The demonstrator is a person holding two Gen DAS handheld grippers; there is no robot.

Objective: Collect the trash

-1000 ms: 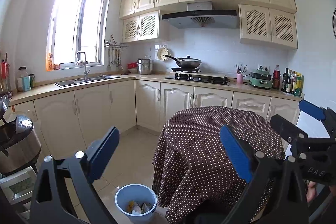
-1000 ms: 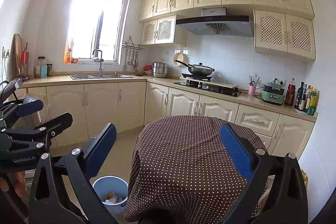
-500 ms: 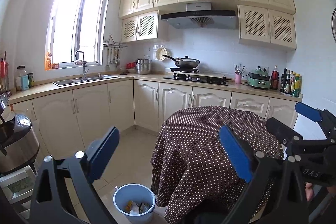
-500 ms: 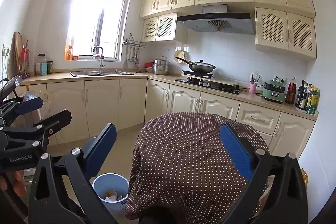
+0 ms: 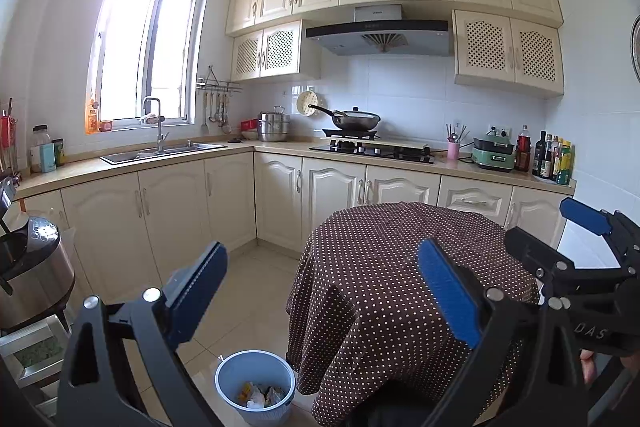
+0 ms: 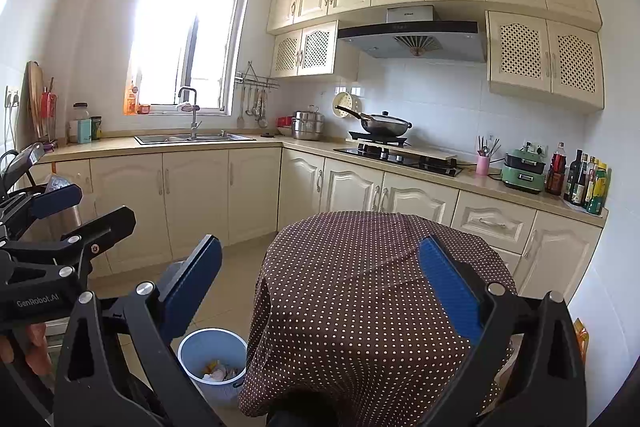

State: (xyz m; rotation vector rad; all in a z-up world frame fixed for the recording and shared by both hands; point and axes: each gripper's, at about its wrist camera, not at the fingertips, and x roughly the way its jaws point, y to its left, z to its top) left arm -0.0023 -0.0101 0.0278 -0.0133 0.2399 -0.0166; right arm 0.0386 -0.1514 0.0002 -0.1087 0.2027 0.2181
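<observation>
A pale blue trash bin [image 5: 255,383] stands on the floor left of a round table with a brown dotted cloth [image 5: 400,267]. Crumpled trash [image 5: 260,394] lies inside the bin. The bin also shows in the right wrist view [image 6: 212,359], with trash [image 6: 218,373] in it. My left gripper [image 5: 322,287] is open and empty, held above the bin and table edge. My right gripper [image 6: 320,283] is open and empty over the table [image 6: 372,287]. Each gripper shows in the other's view, the right [image 5: 560,239] and the left [image 6: 76,207].
Cream base cabinets [image 5: 168,211] and a counter run along the far walls, with a sink [image 5: 160,151], a stove with a wok [image 5: 356,121] and bottles [image 5: 554,159]. A steel cooker [image 5: 28,267] stands at the left. Tiled floor [image 5: 248,299] lies between cabinets and table.
Both views have shifted only slightly; the grippers stay open and empty, and the bin and table keep their places.
</observation>
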